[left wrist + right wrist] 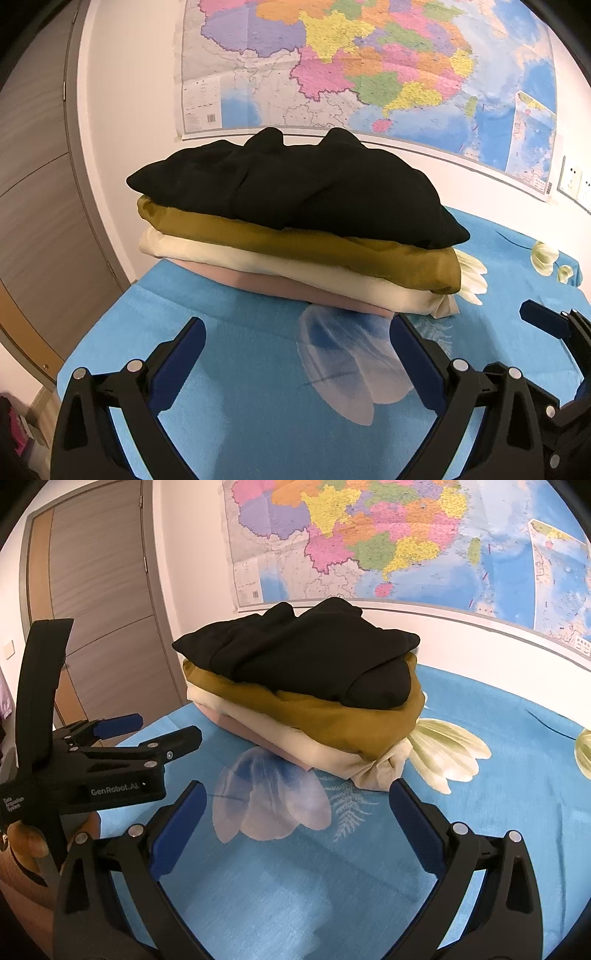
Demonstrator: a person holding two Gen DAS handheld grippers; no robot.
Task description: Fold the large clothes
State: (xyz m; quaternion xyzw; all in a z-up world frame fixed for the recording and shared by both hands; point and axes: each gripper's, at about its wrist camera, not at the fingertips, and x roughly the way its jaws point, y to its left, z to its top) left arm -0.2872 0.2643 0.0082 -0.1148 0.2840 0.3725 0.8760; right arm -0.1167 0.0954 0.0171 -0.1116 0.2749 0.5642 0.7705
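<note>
Both jaws wide, empty; pink garment (pixel 255 734) mostly hidden under stack, black top (pixel 295 184) uppermost.

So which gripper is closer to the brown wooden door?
Left. The left gripper is on the side of the brown wooden door; the right gripper is beyond it, farther from the door.

A large colourful wall map (pixel 369 62) hangs on a white wall (pixel 125 110) behind the desk's far edge. The desk is covered by a blue flower-printed cloth (pixel 369 878). A grey-brown wooden door (pixel 99 602) stands at left. White wall sockets (pixel 574 182) sit at far right.
</note>
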